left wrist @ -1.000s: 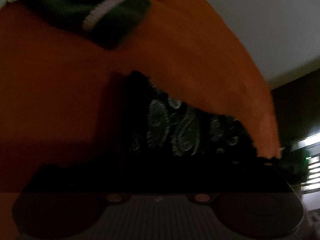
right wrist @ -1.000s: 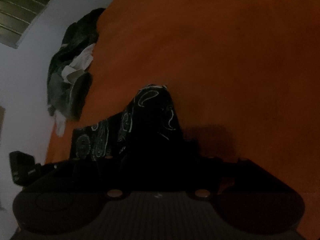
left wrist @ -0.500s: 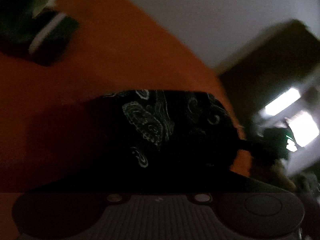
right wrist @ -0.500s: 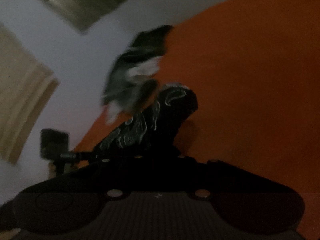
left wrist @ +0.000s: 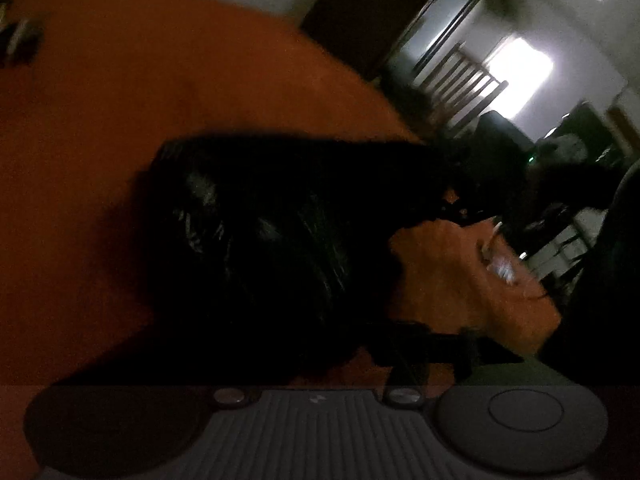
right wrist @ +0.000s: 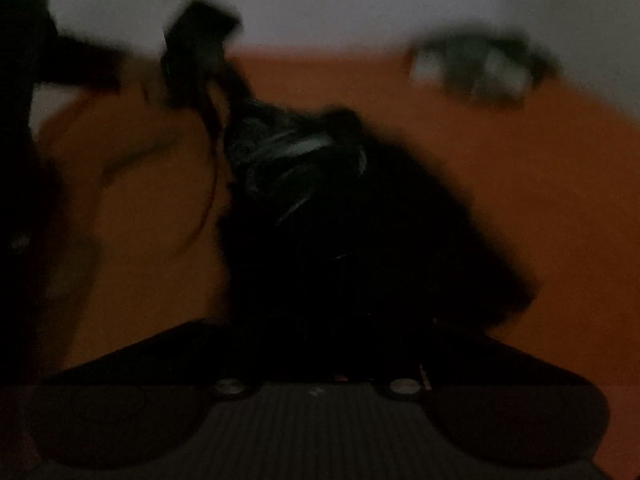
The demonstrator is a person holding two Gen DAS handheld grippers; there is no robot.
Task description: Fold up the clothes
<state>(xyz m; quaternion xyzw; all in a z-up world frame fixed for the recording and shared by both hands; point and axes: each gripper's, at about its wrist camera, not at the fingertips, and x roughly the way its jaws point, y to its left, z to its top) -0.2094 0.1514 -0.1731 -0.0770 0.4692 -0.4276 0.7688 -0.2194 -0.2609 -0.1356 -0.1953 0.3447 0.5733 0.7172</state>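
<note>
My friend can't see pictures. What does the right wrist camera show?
A dark patterned cloth lies bunched on an orange bedcover, right in front of the camera. The picture is dim and blurry. More clothes sit in a pile near the far edge, by a pale wall.

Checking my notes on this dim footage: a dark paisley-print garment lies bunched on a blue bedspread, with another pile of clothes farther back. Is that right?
Not quite: the bedspread is orange, not blue, as the right wrist view shows. The rest holds: the dark paisley-print garment lies bunched on it, and another pile of clothes sits farther back.
</note>
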